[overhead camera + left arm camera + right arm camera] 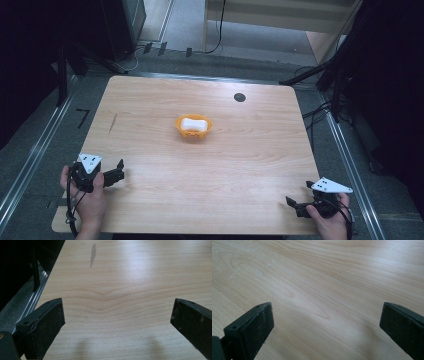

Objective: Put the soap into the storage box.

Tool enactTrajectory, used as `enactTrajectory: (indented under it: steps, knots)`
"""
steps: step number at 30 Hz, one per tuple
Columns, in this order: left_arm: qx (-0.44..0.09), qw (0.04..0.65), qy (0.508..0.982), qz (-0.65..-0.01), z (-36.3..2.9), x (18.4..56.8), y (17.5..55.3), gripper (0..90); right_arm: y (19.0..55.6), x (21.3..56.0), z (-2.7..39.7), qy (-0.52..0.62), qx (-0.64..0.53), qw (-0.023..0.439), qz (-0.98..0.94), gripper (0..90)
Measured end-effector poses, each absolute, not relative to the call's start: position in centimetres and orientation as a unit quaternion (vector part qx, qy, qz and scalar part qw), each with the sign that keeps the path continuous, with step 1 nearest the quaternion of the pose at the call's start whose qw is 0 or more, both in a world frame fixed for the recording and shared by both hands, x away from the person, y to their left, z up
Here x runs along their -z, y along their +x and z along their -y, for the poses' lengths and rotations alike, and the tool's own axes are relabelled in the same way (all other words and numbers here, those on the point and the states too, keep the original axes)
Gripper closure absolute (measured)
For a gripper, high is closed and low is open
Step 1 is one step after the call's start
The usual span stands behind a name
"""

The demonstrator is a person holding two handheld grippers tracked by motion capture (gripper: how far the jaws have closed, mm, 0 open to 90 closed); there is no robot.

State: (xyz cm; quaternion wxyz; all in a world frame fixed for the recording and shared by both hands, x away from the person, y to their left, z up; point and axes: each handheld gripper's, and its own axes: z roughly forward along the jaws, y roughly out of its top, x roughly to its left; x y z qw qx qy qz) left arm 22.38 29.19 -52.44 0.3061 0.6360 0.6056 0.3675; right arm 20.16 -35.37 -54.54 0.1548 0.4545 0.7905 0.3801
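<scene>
Resting at the lower corners of the high view, the left gripper (114, 175) and right gripper (296, 206) both hold nothing, jaws spread wide over bare table (150, 210). An orange bowl (193, 126) sits at frame centre, well apart from both, with a white block (194, 123) inside, its long axis running left to right. The likely object lies up-frame; the left gripper appears somewhat nearer. Both gripper views show wood grain between parted jaws; the left one also shows a dark streak (93, 255).
</scene>
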Motion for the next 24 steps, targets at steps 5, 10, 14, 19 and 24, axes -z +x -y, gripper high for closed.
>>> enactTrajectory:
  steps: [5, 10, 14, 19, 24]
  knots:
    - [-0.368, 0.305, 0.636, -0.605, -29.2, 52.4, 22.4, 0.0, 19.6, 54.7, 36.3, 0.462, -0.388, 0.165, -0.780, 0.0]
    - [-0.369, 0.305, 0.637, -0.604, -29.2, 52.4, 22.4, 0.0, 19.1, 54.9, 37.2, 0.475, -0.401, 0.178, -0.763, 0.0]
    - [-0.368, 0.304, 0.638, -0.604, -29.1, 52.5, 22.4, 0.0, 18.8, 55.2, 37.6, 0.486, -0.416, 0.198, -0.742, 0.0]
    - [-0.369, 0.300, 0.641, -0.602, -29.0, 52.5, 22.5, 0.0, 18.8, 55.2, 37.9, 0.497, -0.435, 0.203, -0.723, 0.1]
    - [-0.368, 0.301, 0.641, -0.603, -29.1, 52.5, 22.5, 0.0, 18.7, 55.2, 37.9, 0.497, -0.438, 0.208, -0.720, 0.1]
